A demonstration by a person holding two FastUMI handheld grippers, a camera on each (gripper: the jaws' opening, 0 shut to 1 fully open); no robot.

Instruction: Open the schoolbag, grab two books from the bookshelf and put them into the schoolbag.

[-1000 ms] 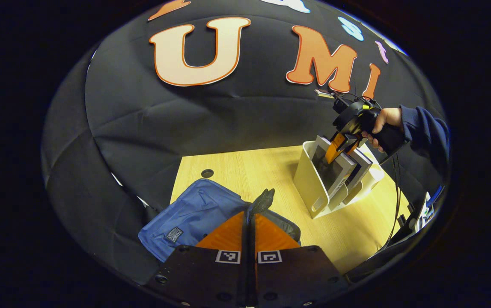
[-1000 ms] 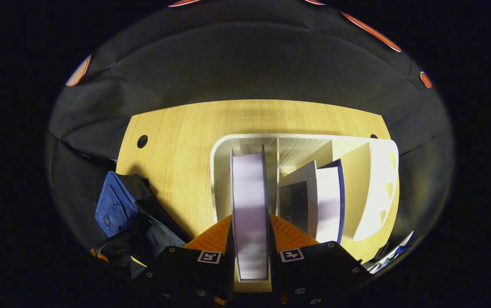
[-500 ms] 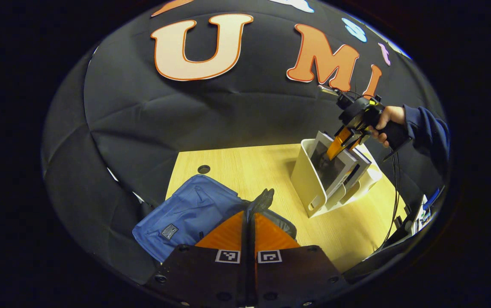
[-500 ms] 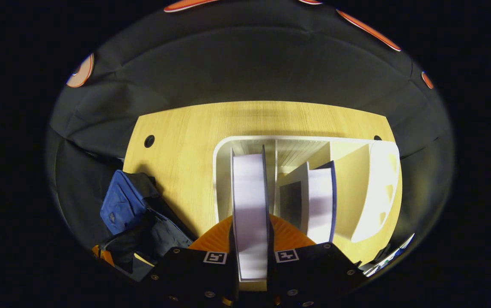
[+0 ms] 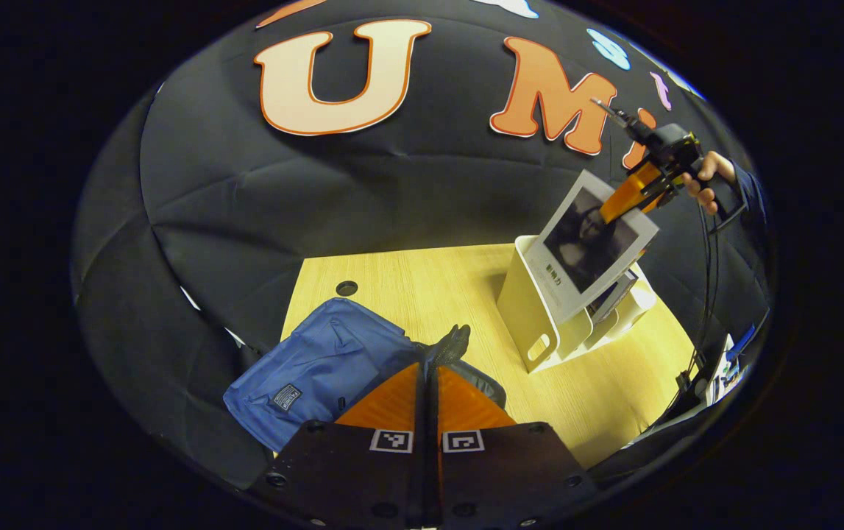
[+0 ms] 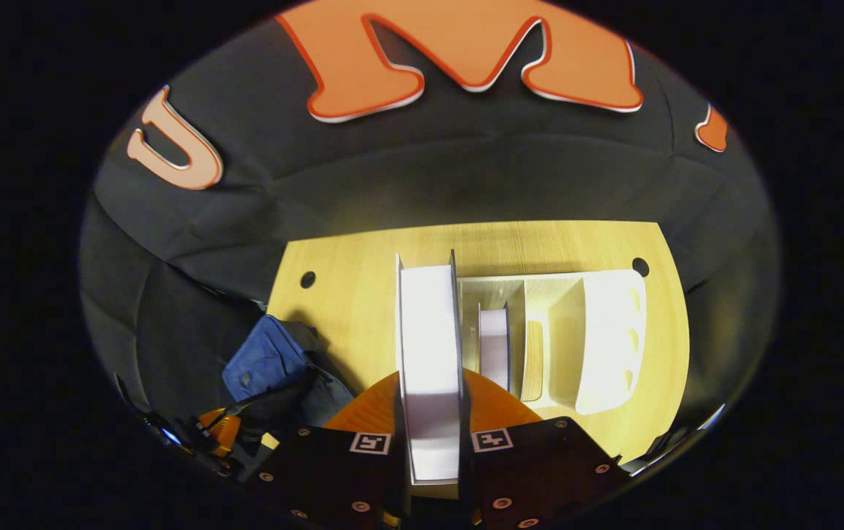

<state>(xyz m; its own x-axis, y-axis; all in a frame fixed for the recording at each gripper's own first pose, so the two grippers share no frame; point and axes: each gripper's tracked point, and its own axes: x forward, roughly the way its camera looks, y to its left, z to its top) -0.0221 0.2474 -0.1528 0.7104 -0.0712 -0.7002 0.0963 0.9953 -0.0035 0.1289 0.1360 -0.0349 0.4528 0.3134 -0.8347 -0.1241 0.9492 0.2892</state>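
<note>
— How's the light for you?
— Overhead and warm. Your wooden table (image 5: 429, 287) is bright, the booth wall (image 5: 245, 199) dim. In the right gripper view the book's page edges (image 6: 429, 353) glare near white.
— Sharpness?
— Centre's crisp for you. The fisheye bends the table edges; the rims go soft and dark. The bookshelf (image 6: 598, 331) casts a soft shadow.

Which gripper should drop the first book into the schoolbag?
Right. The right gripper already grips the book, lifted above the bookshelf; the left gripper pinches the schoolbag.
</note>
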